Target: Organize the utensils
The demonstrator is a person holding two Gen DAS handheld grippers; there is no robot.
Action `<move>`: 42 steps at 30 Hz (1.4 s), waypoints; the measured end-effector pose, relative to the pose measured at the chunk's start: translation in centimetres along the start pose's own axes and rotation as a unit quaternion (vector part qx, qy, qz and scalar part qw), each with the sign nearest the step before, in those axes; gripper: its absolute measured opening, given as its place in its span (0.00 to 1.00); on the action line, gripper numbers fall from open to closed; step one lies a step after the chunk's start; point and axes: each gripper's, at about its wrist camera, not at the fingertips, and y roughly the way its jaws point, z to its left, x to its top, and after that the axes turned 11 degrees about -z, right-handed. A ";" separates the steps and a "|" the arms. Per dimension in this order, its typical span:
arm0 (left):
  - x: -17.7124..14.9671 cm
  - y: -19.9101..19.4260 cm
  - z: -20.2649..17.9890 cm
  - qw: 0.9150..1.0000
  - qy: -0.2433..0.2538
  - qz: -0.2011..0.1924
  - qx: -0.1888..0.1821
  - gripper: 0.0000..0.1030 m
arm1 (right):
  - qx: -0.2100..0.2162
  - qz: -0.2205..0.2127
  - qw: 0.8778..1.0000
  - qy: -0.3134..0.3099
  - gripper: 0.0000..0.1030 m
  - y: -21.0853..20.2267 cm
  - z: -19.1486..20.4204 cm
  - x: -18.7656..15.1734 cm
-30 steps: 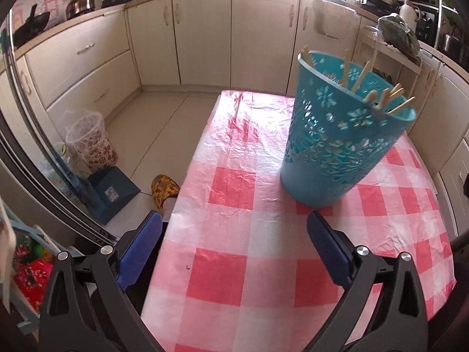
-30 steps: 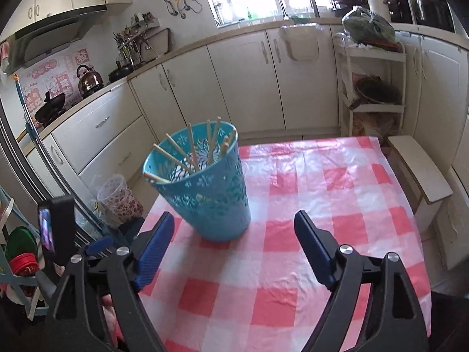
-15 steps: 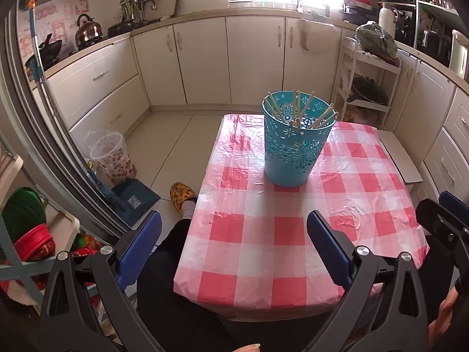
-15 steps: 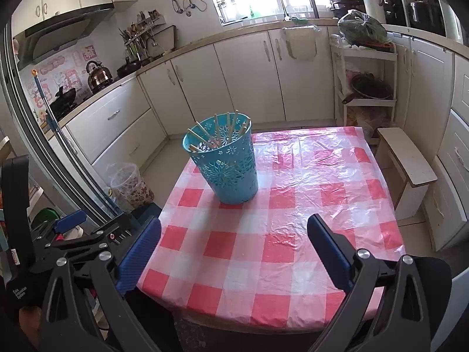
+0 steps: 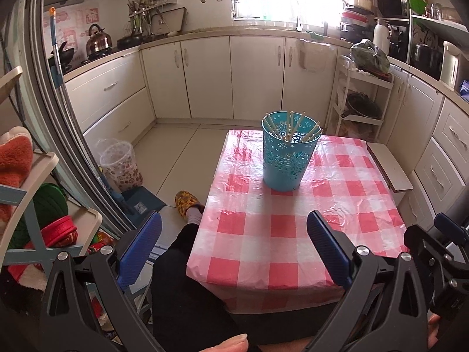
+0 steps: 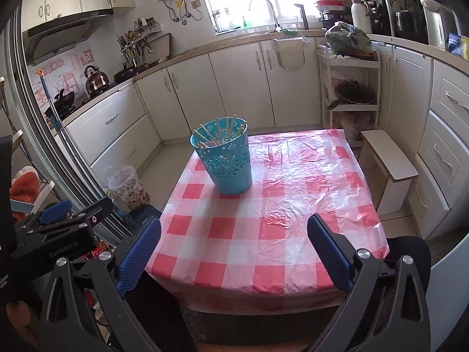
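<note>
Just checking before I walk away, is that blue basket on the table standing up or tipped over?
Upright. The blue basket stands on its base on the checked tablecloth, rim up, chopsticks poking out.

Both grippers pull back & up from the teal basket point(image 5: 288, 152) of chopsticks point(image 5: 296, 126), which shrinks in both views. Right gripper point(image 6: 233, 245) jaws have just been opening (nothing between them). Whole checked table point(image 6: 263, 234) now visible.

I'm seeing bare cloth point(image 6: 272, 231) btwn my claws & the basket point(image 6: 225, 161), the only thing standing on it; chopsticks point(image 6: 218, 135) are sticking up past its rim.
</note>
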 end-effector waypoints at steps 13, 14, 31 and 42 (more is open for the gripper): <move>-1.8 -3.6 -0.3 1.000 0.020 -0.005 0.006 0.93 | -0.006 -0.019 1.000 0.012 0.93 -3.3 0.7 -2.1; -1.9 -3.9 -0.4 1.000 0.022 -0.007 0.006 0.93 | -0.007 -0.021 1.000 0.010 0.93 -3.6 0.8 -2.2; -2.4 -7.7 0.3 0.999 0.017 -0.034 -0.003 0.93 | -0.005 -0.041 0.999 -0.002 0.93 -6.1 1.9 -3.0; -2.5 -8.5 0.5 0.999 0.015 -0.041 -0.003 0.93 | -0.003 -0.039 0.999 -0.002 0.93 -6.4 2.5 -3.4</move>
